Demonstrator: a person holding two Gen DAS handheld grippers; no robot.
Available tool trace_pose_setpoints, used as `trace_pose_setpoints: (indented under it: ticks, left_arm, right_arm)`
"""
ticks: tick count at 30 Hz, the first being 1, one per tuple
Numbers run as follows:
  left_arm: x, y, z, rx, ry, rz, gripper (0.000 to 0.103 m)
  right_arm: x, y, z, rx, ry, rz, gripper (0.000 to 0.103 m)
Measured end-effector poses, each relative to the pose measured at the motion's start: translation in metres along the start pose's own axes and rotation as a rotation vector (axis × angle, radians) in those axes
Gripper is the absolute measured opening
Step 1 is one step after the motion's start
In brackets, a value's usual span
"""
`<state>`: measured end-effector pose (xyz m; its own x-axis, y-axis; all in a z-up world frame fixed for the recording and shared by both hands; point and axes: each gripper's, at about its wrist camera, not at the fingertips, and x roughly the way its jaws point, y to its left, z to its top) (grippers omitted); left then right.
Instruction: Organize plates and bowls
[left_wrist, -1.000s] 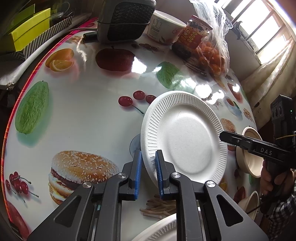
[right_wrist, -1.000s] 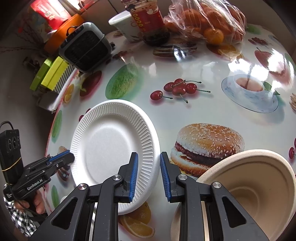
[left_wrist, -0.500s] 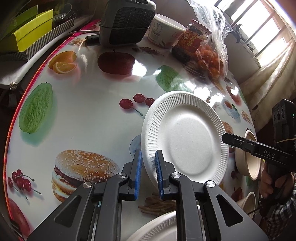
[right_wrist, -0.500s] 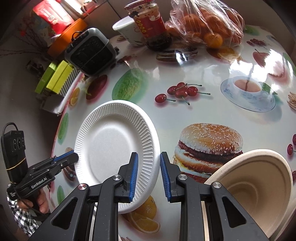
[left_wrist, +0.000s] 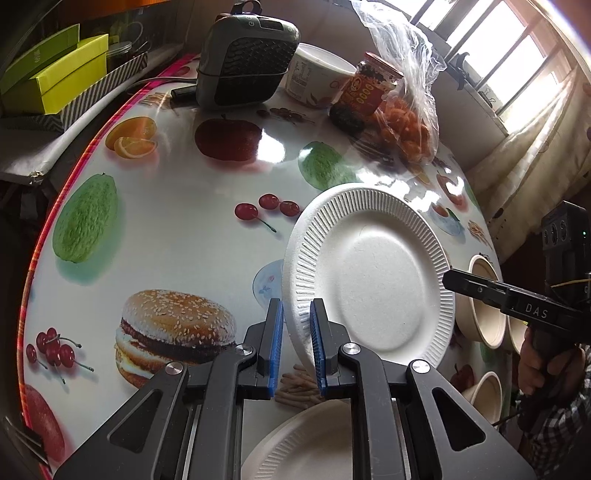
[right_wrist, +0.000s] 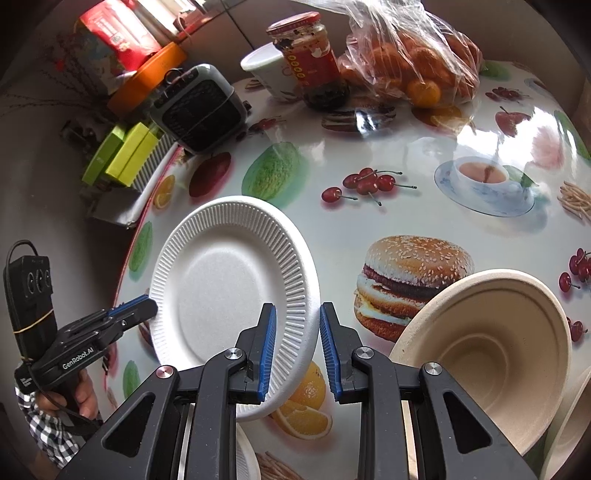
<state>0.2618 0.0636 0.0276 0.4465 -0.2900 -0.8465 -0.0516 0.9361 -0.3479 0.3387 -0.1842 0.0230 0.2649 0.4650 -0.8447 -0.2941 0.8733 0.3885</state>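
Observation:
My left gripper (left_wrist: 296, 347) is shut on the ribbed rim of a white paper plate (left_wrist: 373, 277) and holds it tilted above the table. The same plate (right_wrist: 225, 295) shows in the right wrist view, with the left gripper (right_wrist: 147, 306) on its left edge. My right gripper (right_wrist: 295, 347) is open, its jaws on either side of the plate's right rim without pinching it. A second white paper plate (left_wrist: 314, 443) lies on the table under the left gripper. A beige bowl (right_wrist: 495, 347) sits tilted at the right, with more beige bowls (left_wrist: 484, 302) behind the held plate.
The round table (left_wrist: 177, 206) has a glossy fruit-and-burger print cloth. At its far side stand a grey heater (left_wrist: 243, 55), a white tub (left_wrist: 317, 79), a red-labelled jar (left_wrist: 365, 92) and a bag of oranges (left_wrist: 410, 125). Yellow-green boxes (left_wrist: 55, 74) lie beyond the left edge.
Both grippers and the held plate have risen a little and pulled back from the table. The left grip on the plate is unchanged. The right jaws stay open.

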Motion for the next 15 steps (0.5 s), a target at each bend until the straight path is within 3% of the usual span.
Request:
trace_pose_setpoints:
  ticks: [15]
  left_arm:
    - [-0.025,0.005,-0.026,0.003,-0.022,-0.016,0.016]
  right_arm:
    - [-0.018,0.021,-0.036,-0.029,-0.003,0.006,0.024]
